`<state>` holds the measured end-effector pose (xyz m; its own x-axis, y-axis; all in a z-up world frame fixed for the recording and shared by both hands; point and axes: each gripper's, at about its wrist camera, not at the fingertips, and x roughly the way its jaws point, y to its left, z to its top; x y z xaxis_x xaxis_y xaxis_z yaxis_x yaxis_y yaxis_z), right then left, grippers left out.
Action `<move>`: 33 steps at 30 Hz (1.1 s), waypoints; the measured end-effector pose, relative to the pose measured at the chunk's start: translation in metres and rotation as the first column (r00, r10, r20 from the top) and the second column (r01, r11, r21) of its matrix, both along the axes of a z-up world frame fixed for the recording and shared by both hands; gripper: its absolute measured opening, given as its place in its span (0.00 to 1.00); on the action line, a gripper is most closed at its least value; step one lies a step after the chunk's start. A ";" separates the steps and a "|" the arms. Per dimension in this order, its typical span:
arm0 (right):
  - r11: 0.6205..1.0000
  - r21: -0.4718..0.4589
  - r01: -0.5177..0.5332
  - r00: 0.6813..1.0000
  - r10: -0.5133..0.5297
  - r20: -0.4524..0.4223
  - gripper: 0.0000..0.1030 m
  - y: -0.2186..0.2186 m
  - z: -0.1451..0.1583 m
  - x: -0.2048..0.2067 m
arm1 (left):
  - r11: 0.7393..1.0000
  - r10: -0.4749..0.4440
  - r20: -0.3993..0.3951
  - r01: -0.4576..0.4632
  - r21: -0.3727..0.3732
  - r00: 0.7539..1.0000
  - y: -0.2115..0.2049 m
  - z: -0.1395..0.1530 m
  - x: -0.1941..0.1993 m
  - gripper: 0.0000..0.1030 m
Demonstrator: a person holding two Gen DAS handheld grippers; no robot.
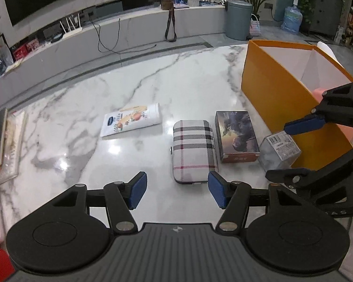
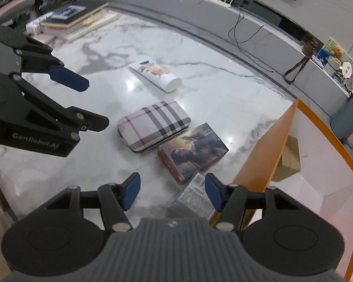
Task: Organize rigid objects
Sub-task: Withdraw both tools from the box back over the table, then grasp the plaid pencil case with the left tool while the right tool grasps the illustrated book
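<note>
1. Just under my right tool [image 2: 171, 191], its jaws apart and empty, lies a small grey labelled box [image 2: 195, 199].
2. Ahead of my left tool [image 1: 176, 190], also apart, sits the plaid case [image 1: 194, 151] on the bench [image 1: 82, 122].
3. Beyond: picture box [image 1: 237, 136], tube [image 1: 133, 122], orange bin [image 1: 270, 87].

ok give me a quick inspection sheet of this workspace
surface: white marble table, glossy.
job's things: tube, plaid case, picture box and small grey box lie in a row beside the orange bin; a cardboard box sits inside.
clutter: stacked books at the table's far edge.
grippers: left tongs open, empty, near the plaid case; right tongs open over the grey box.
cables: black cord on the ledge.
surroundings: bin, plants, router.
</note>
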<state>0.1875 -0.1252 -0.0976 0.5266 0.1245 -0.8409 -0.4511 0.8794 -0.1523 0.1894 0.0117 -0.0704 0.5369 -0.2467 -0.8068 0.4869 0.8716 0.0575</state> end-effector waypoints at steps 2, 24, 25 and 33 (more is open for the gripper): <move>1.000 -0.010 0.001 1.000 -0.001 -0.016 0.58 0.000 -0.003 0.012 | 1.000 -0.009 -0.017 0.009 -0.010 1.000 -0.005 -0.005 0.007 0.73; 0.907 0.106 0.407 0.898 -0.376 -0.229 0.60 -0.005 -0.026 0.115 | 0.994 -0.112 -0.041 0.112 -0.005 0.993 -0.032 -0.052 0.045 0.79; 0.891 0.101 0.443 0.880 -0.411 -0.238 0.60 -0.008 -0.030 0.117 | 0.994 -0.106 -0.044 0.105 -0.010 0.993 -0.032 -0.052 0.044 0.77; 0.863 0.112 0.493 0.856 -0.458 -0.238 0.66 -0.006 -0.036 0.121 | 0.997 -0.057 -0.114 0.051 -0.060 0.992 -0.025 -0.056 0.048 0.69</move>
